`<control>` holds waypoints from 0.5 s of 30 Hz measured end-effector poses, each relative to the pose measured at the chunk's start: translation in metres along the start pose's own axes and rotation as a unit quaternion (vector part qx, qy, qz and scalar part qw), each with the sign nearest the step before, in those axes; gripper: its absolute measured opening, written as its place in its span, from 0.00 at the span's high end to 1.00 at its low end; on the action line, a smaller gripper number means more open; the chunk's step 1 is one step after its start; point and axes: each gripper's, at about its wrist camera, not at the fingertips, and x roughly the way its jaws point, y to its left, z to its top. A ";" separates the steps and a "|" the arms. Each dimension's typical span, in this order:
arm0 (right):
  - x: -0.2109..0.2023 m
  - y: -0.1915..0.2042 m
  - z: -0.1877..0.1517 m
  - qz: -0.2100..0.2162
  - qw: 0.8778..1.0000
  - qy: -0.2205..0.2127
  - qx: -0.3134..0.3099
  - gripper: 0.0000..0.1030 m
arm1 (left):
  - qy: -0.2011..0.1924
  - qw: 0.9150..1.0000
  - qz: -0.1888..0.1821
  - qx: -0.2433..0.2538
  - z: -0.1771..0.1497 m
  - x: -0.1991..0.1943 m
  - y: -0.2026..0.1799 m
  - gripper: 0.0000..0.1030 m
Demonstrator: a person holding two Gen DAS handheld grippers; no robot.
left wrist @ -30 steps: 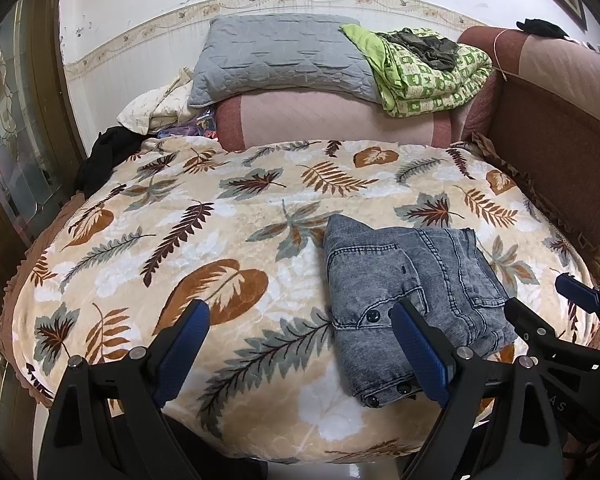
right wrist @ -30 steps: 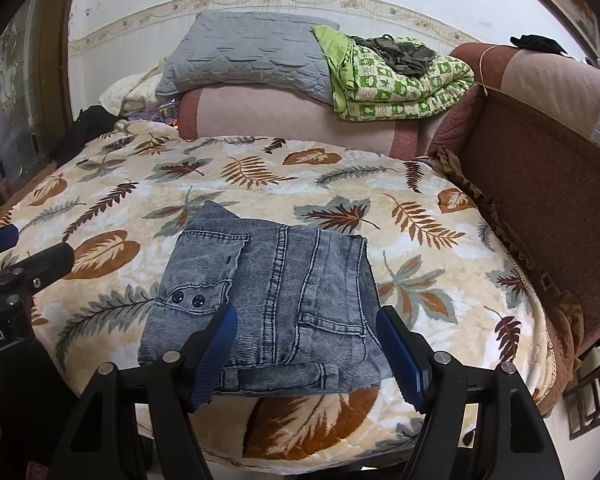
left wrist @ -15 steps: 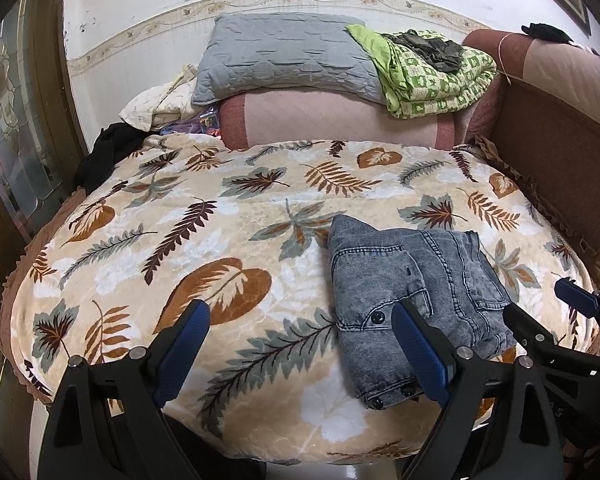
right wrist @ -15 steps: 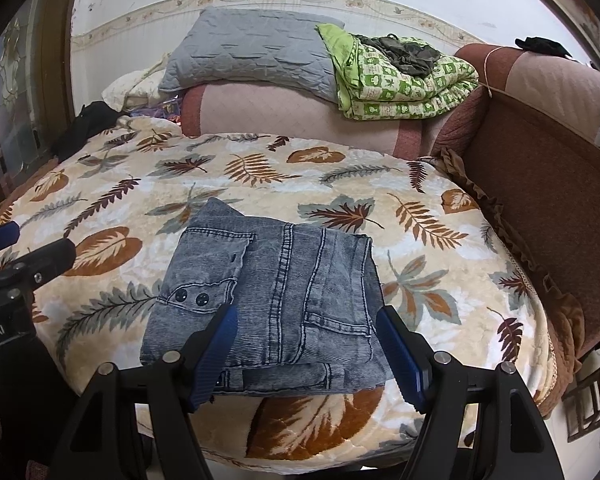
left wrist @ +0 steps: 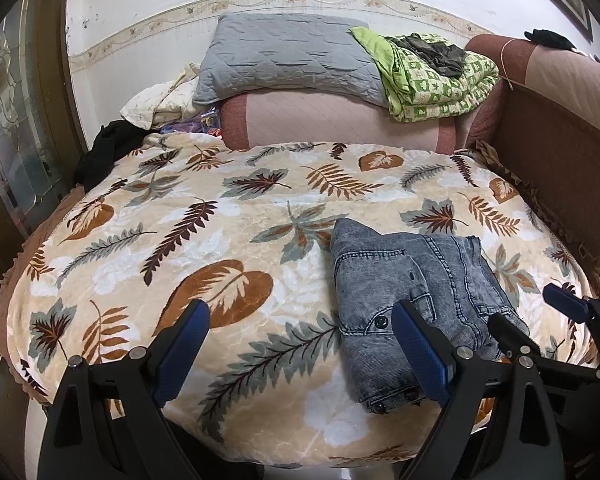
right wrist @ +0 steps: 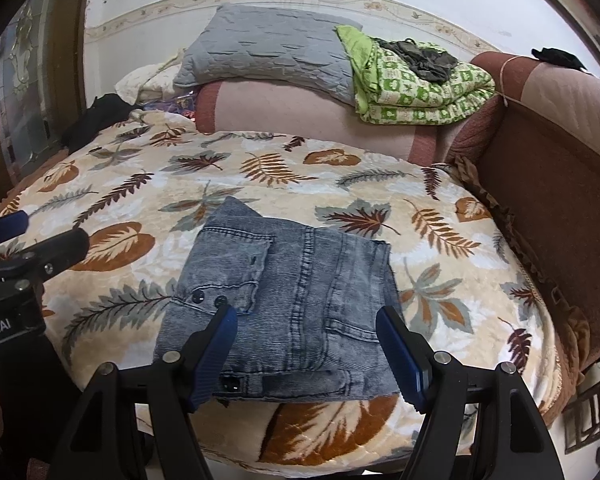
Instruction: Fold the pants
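Grey washed-denim pants [left wrist: 412, 288] [right wrist: 292, 300] lie folded into a compact rectangle near the front edge of a leaf-print blanket [left wrist: 228, 240] [right wrist: 440, 240]. My left gripper [left wrist: 300, 320] hovers open above the blanket to the left of the pants, its right finger overlapping their left edge in the picture. Over the pants' near edge hangs my right gripper [right wrist: 306, 320], open, with the denim showing between its blue pads [right wrist: 216, 344] and nothing pinched. In the left wrist view the right gripper [left wrist: 528, 312] shows at the right edge. In the right wrist view the left gripper [right wrist: 36, 236] shows at the left edge.
A grey pillow [left wrist: 284, 60] and a green checked quilt [left wrist: 432, 76] rest on a pink bolster [left wrist: 332, 124] at the back. A brown padded side [right wrist: 548, 200] borders the right. Dark clothing [left wrist: 104, 152] lies at the far left corner by a glass door [left wrist: 8, 120].
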 end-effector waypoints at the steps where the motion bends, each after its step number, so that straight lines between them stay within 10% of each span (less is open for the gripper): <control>1: 0.001 0.001 0.000 0.000 1.000 0.000 -0.001 0.27 | 0.000 1.000 0.001 -0.001 0.000 0.001 0.001 0.10; 15: 0.016 -0.006 0.004 -0.003 1.000 0.008 0.007 0.27 | 0.016 1.000 0.005 -0.002 0.002 0.014 0.002 0.10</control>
